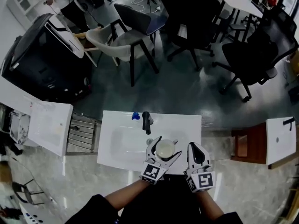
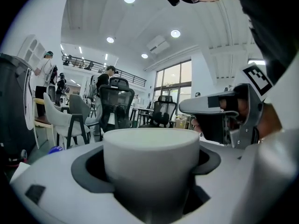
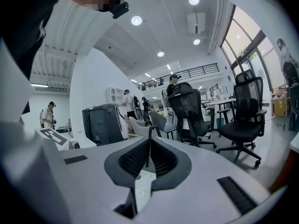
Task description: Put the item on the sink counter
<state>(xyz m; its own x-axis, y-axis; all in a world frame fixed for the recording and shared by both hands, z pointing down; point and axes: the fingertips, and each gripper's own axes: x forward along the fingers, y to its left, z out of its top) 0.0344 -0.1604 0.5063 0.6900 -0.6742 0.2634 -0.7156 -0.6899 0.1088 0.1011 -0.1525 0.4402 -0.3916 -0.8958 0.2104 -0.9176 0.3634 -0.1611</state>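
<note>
Office chairs ring the grey floor beyond a white sink counter (image 1: 112, 125), which carries a dark faucet (image 1: 146, 121) at its far edge and a small blue thing (image 1: 135, 115) just left of it. At the counter's near edge, the left tongs (image 1: 164, 149) are clenched round a pale cup (image 1: 165, 149). The left gripper view shows its wall seated snugly between both jaws. The cup sits over the near right part of the basin rather than over flat counter, and I cannot tell whether it hangs above the surface or touches it. Just to the right, the right tongs (image 1: 195, 149) are pressed together on nothing. This looks like the carrying step, with placing not yet done. The next move calls for shifting the cup to a flat stretch beside the basin, lowering it upright, then releasing the jaws.
</note>
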